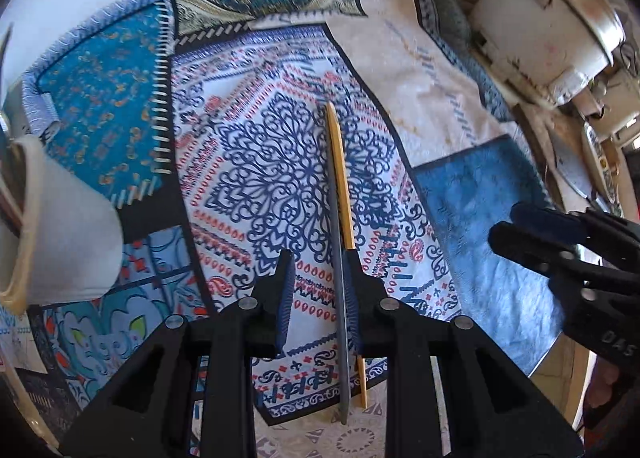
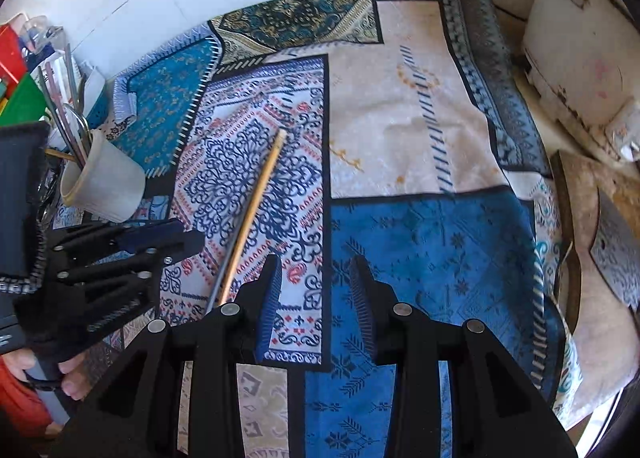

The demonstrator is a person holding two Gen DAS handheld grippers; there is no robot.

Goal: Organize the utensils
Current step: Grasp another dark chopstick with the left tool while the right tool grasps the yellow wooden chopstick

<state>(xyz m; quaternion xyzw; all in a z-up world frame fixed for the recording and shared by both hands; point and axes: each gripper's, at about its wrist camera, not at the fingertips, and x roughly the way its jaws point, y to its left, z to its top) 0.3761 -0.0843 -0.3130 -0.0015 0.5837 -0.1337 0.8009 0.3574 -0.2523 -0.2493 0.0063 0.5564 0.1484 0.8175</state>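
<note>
- A thin wooden chopstick [image 1: 339, 177] lies on the tabletop [image 2: 400, 117], which is covered by a patchwork cloth of blue, white and cream patterns, with its grey shadow beside it.
- The left gripper [image 1: 320, 290] hangs over the chopstick's near part, jaws partly open; the stick runs between the fingers, close to the right-hand one, and contact cannot be told.
- The right gripper [image 2: 316, 286] is partly open and holds nothing, above a blue patch beside the chopstick.
- A cream ceramic cup [image 2: 102, 183] holding metal utensils [image 2: 74, 113] stands near the chopstick's left.
- A white box-like appliance [image 2: 580, 57] sits well apart by the wall.
</note>
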